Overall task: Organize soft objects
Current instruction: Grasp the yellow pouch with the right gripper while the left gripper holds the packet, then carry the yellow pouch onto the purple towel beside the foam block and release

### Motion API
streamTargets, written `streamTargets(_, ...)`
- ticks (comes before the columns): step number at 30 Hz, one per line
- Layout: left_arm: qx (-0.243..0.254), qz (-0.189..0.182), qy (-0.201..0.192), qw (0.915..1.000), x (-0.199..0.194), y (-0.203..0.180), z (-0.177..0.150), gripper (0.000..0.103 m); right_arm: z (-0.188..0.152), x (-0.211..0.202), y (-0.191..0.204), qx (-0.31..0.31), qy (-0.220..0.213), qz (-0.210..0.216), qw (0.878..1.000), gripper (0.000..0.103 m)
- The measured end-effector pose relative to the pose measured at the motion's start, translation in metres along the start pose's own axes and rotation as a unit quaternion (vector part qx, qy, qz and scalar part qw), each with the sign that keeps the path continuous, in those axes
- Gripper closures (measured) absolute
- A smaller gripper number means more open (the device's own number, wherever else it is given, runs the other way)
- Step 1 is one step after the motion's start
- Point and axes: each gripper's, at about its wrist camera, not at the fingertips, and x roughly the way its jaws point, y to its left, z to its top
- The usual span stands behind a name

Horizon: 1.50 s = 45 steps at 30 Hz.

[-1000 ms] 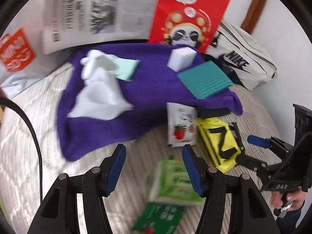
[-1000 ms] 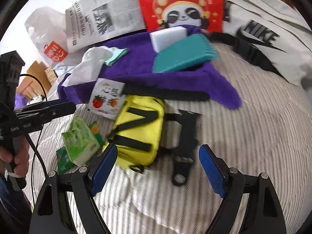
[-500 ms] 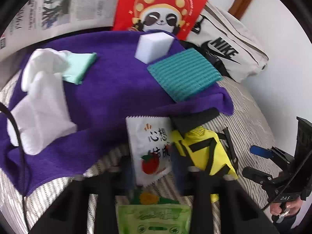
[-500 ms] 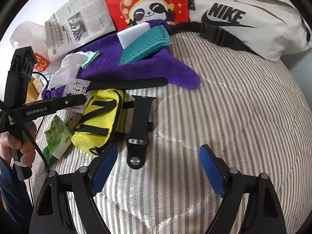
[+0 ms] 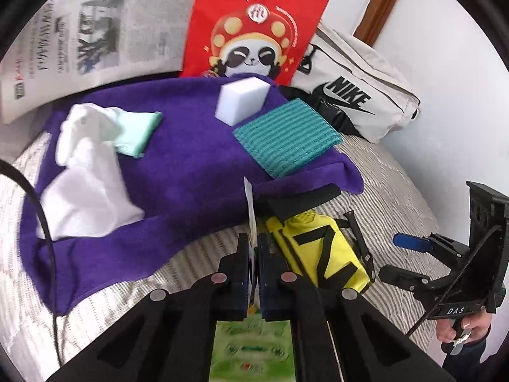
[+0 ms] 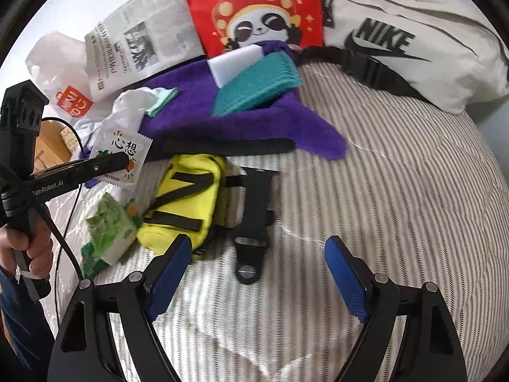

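My left gripper (image 5: 253, 248) is shut on a white snack packet (image 5: 249, 210), seen edge-on between the pads; from the right wrist view the packet (image 6: 122, 154) hangs lifted above the bed. A purple towel (image 5: 178, 172) carries a white cloth (image 5: 86, 172), a mint cloth (image 5: 136, 132), a white sponge block (image 5: 241, 100) and a teal cloth (image 5: 286, 137). A yellow pouch (image 6: 184, 200) with black straps lies on the striped bed. My right gripper (image 6: 257, 273) is open and empty above the bedding, near a black strap buckle (image 6: 254, 226).
A green tissue pack (image 6: 111, 232) lies left of the pouch. A red panda bag (image 5: 254, 25), a newspaper (image 5: 86, 44) and a white Nike bag (image 5: 356, 92) stand at the back. An orange-logo plastic bag (image 6: 63, 79) is at far left. A black cable (image 5: 44, 238) crosses the left.
My left gripper moved forward over the snack packet, closed on it and lifted it upright. The right gripper has stayed open, shifting a little over the bed.
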Motion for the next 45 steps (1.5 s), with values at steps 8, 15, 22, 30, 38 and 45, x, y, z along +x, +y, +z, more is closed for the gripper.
streamTargets(8, -0.016, 0.037, -0.012, 0.9991, -0.035, 0.021, -0.021, 0.098, 0.011, 0.017, 0.04, -0.019, 0.006, 0.024, 1.0, 0.018)
streamTargets(15, -0.038, 0.057, -0.017, 0.9975, -0.052, 0.041, -0.04, 0.098, 0.02, 0.044, 0.069, -0.027, 0.024, -0.004, 0.999, 0.018)
streamTargets(22, -0.049, 0.062, -0.022, 0.9966, -0.058, 0.054, -0.048, 0.098, 0.02, 0.062, 0.084, -0.047, 0.014, -0.052, 0.997, 0.023)
streamTargets(30, -0.051, 0.064, -0.025, 0.9964, -0.063, 0.058, -0.055, 0.098, 0.014, 0.039, 0.075, -0.069, 0.007, -0.033, 0.997, 0.045)
streamTargets(38, -0.061, 0.061, -0.029, 0.9959, -0.066, 0.061, -0.059, 0.098, 0.003, -0.004, 0.064, -0.064, -0.008, 0.016, 0.998, 0.045)
streamTargets(45, -0.061, 0.064, -0.033, 0.9956, -0.072, 0.057, -0.059, 0.098, 0.017, -0.027, 0.051, -0.058, -0.035, 0.011, 0.998, 0.045)
